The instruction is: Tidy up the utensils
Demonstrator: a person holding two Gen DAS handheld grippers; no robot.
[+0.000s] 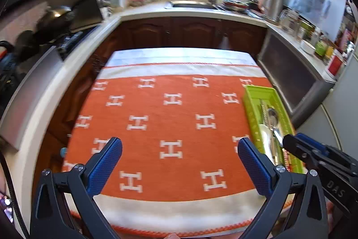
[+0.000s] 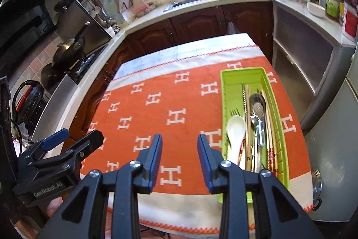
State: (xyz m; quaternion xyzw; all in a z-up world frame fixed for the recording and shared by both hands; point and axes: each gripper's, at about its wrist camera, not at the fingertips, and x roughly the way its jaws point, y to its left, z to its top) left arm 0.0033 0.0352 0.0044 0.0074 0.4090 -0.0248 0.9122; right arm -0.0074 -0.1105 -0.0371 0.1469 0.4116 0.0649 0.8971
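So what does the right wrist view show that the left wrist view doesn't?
Only the right wrist view shows the whole green tray from above, with its white spoon, fork tines and metal spoons clearly laid out, plus the left tongs at its left edge. Only the left wrist view shows the right tongs over the tray's near end. Both show the orange H-patterned cloth, the tray of utensils and the sink counter behind.
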